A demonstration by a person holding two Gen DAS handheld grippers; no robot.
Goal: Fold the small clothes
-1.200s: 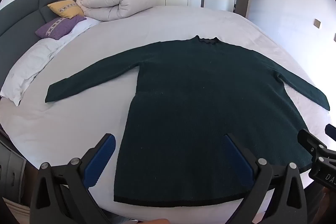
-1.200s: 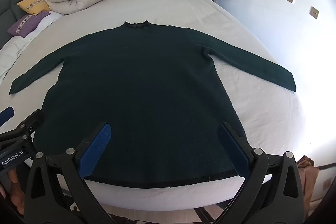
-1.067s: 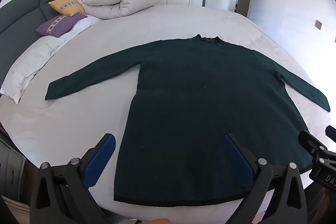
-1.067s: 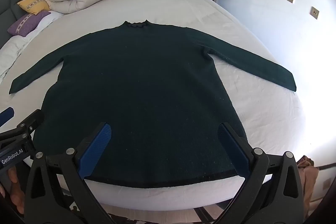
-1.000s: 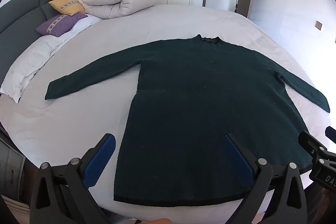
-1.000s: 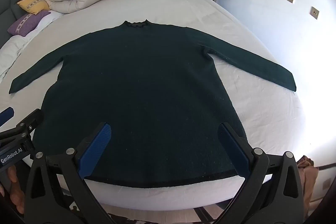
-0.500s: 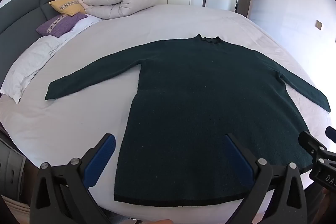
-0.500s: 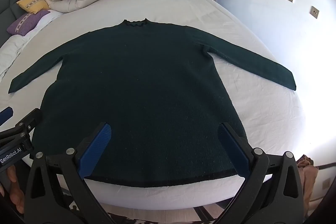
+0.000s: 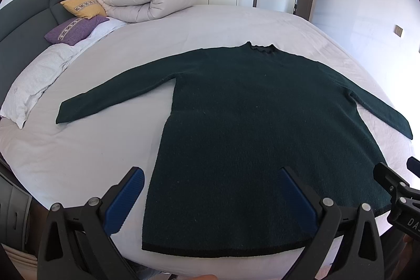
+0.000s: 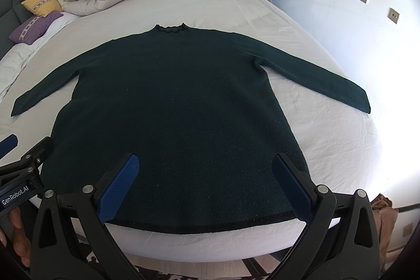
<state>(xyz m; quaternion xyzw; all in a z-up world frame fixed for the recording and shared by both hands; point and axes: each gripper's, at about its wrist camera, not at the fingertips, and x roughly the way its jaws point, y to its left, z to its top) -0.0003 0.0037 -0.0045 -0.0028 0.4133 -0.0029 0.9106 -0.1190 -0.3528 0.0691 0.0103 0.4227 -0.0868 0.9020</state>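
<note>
Bed: white sheet, the widest surface in both views, and it carries everything; wrinkled near its right side.
Sweater: dark green, long-sleeved, lying flat on the bed with its hem toward the cameras, collar away, and both sleeves spread outward; nothing is folded yet.
Rolled duvet: at the head of the bed, well apart from the sweater.
Pillows: a white pillow, then a purple cushion and a yellow cushion, all against the headboard, clear of the work.
Left hand-held gripper: fingers spread wide, empty, hovering above the hem's left part without touching cloth.
Right hand-held gripper: also spread wide and empty, above the hem's right part.
Containers: none in view; nothing holds anything here.
Step in hand (judgement): the approach to a first grasp, probably a sleeve or a hem corner.
Risk, pinch: the knit looks thick and soft, so a shallow grip could slip off or catch only the top layer, leaving the back layer behind.
Risk, drag: lifting one side alone could pull the whole sweater across the smooth sheet and skew the fold.
Risk, edge: the hem lies near the bed's edge, so a pull toward the person could slide it off.
</note>
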